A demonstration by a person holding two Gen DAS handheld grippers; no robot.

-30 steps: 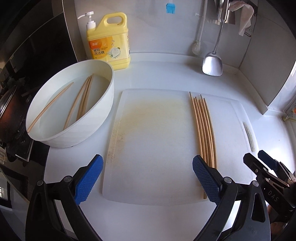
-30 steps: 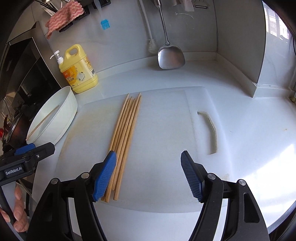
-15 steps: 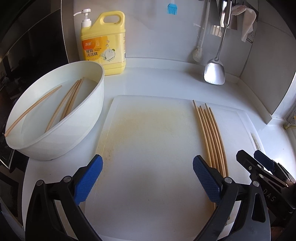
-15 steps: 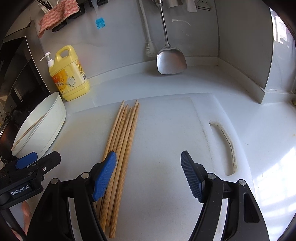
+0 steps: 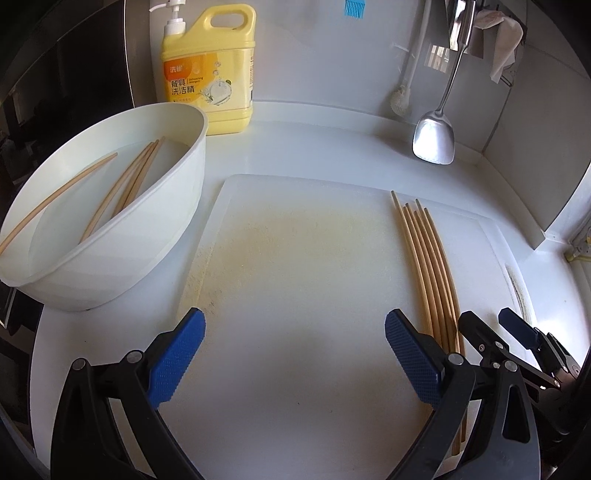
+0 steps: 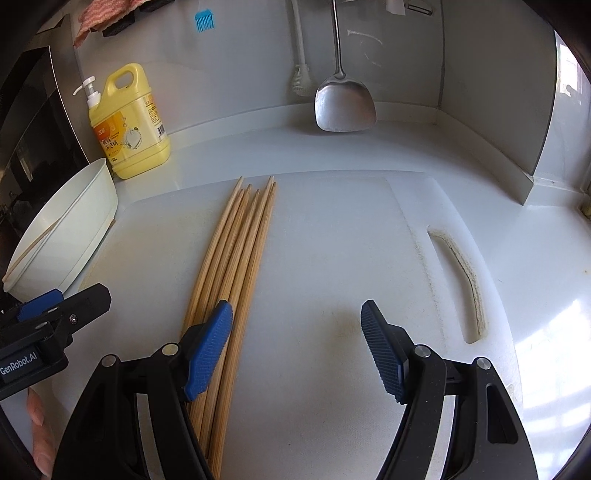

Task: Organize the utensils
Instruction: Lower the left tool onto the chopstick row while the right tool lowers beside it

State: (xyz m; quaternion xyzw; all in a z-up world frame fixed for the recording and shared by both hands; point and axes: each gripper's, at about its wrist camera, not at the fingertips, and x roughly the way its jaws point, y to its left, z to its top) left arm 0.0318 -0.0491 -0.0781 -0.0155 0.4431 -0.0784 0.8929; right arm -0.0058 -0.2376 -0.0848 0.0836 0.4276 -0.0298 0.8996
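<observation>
- Left gripper (image 5: 293, 345), jaws wide and empty, lower centre over the cutting board (image 5: 295, 258).
- Right gripper (image 6: 297, 341), wide, empty; chopsticks (image 6: 236, 251) lie centre-left.

A white table (image 5: 332, 147) carries a cutting board (image 5: 295, 295), a white basin (image 5: 110, 266) beside it and a yellow detergent bottle (image 5: 210, 74) behind.

Kitchen corner: glossy white countertop (image 6: 424, 155), sunlit at right; pale grey wall panels (image 6: 491, 66) meeting in a corner; dark glossy appliance front (image 5: 62, 85) at left; yellow pump-top detergent jug (image 5: 208, 70), hanging steel spatula (image 6: 343, 99), small blue brush (image 6: 204, 20).
</observation>
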